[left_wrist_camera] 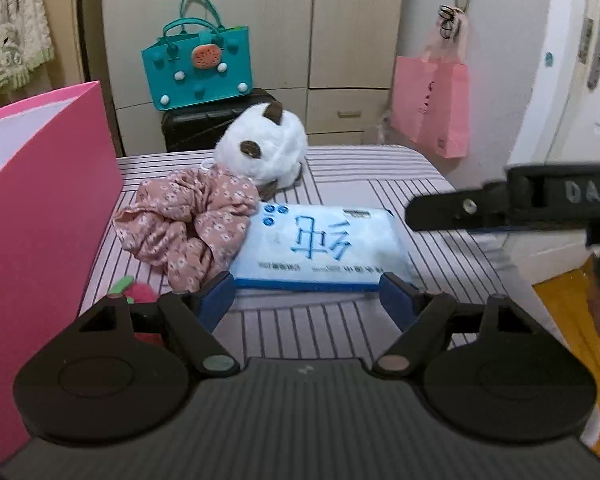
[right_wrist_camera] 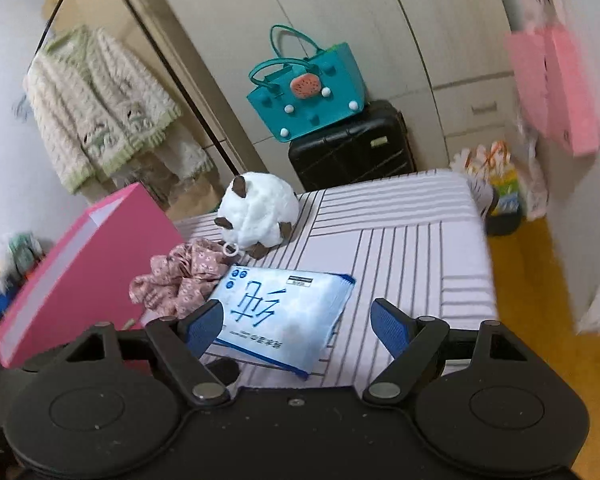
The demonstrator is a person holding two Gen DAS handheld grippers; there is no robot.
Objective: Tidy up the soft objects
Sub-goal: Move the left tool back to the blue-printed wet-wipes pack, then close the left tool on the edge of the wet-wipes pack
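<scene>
A light-blue tissue pack (left_wrist_camera: 320,244) (right_wrist_camera: 284,312) lies flat on the striped bed (left_wrist_camera: 380,184) (right_wrist_camera: 412,240). A crumpled pink floral cloth (left_wrist_camera: 188,224) (right_wrist_camera: 184,276) touches its left side, and a white plush animal (left_wrist_camera: 260,148) (right_wrist_camera: 256,212) sits behind the cloth. A red plush strawberry (left_wrist_camera: 140,294) peeks out by the left finger. My left gripper (left_wrist_camera: 306,300) is open just short of the pack's near edge. My right gripper (right_wrist_camera: 296,320) is open above the pack, its blue pads (right_wrist_camera: 388,324) standing wide to either side; its arm (left_wrist_camera: 500,204) shows at the right of the left wrist view.
An open pink box (left_wrist_camera: 40,240) (right_wrist_camera: 80,272) stands at the bed's left. Behind the bed a teal tote (left_wrist_camera: 198,68) (right_wrist_camera: 304,92) rests on a black suitcase (right_wrist_camera: 352,148). A pink paper bag (left_wrist_camera: 432,108) hangs on the wall, with wooden floor (right_wrist_camera: 532,280) at right.
</scene>
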